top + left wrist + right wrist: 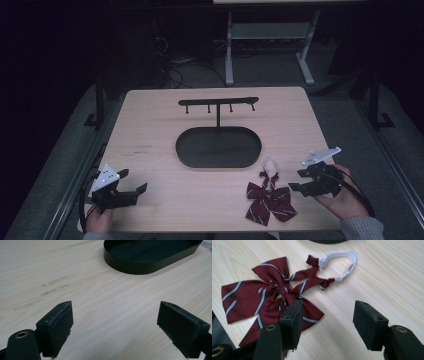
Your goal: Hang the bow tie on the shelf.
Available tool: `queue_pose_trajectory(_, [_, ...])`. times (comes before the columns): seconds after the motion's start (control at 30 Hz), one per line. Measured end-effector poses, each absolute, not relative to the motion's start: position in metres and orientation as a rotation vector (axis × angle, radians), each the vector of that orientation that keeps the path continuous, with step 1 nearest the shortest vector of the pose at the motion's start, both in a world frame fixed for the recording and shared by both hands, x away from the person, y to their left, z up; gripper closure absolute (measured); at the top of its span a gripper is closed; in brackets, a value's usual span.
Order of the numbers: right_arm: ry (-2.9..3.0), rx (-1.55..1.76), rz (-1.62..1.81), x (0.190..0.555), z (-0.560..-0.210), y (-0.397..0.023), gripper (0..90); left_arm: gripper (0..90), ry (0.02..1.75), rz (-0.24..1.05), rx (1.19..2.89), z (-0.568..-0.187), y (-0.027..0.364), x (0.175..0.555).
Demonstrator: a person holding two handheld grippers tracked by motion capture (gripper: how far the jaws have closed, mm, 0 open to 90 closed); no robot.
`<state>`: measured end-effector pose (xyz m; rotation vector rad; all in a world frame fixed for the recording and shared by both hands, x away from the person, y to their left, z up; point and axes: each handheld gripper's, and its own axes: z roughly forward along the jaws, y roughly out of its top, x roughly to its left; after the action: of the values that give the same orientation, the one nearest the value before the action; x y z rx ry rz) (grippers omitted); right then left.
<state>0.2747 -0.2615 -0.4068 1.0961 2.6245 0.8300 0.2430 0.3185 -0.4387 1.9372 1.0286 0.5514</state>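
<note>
A dark red striped bow tie (pixel 269 201) (pixel 272 295) with a white elastic loop (pixel 270 163) (pixel 342 263) lies flat near the table's front right. My right gripper (pixel 299 180) (pixel 328 315) hovers open just right of it, one jaw over the bow's edge, nothing held. At the front left my left gripper (pixel 133 181) (pixel 115 322) stands open over bare wood. A black oval tray (pixel 218 147) (pixel 150 255) sits mid-table, with a black hook rack (pixel 218 103) rising on a post behind it.
The light wood table (pixel 150 130) has faint scuff marks (pixel 50 287) left of the tray. Beyond its far edge, the metal legs of another table (pixel 270 45) stand on a dark floor with cables.
</note>
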Motion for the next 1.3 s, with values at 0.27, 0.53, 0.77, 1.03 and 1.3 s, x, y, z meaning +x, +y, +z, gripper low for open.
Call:
queue_pose_trajectory(0.27, [2.674,1.041,0.81,0.293,-0.396,-0.249,41.4,13.0,1.032,0.545,1.943,-0.438,0.318,0.244])
queue_pose_trajectory(0.53, [2.722,1.042,0.75,0.311,-0.398,-0.239,44.4,13.0,1.03,0.549,1.929,-0.437,0.32,0.244])
queue_pose_trajectory(0.77, [2.743,1.037,0.69,0.326,-0.401,-0.228,48.3,13.0,1.033,0.561,1.923,-0.436,0.321,0.243])
queue_pose_trajectory(1.03, [2.775,1.013,0.627,0.346,-0.401,-0.212,51.5,13.0,1.04,0.556,1.923,-0.437,0.321,0.243])
queue_pose_trajectory(1.3, [2.791,1.04,0.563,0.362,-0.407,-0.203,53.0,13.0,1.041,0.545,1.926,-0.437,0.32,0.243])
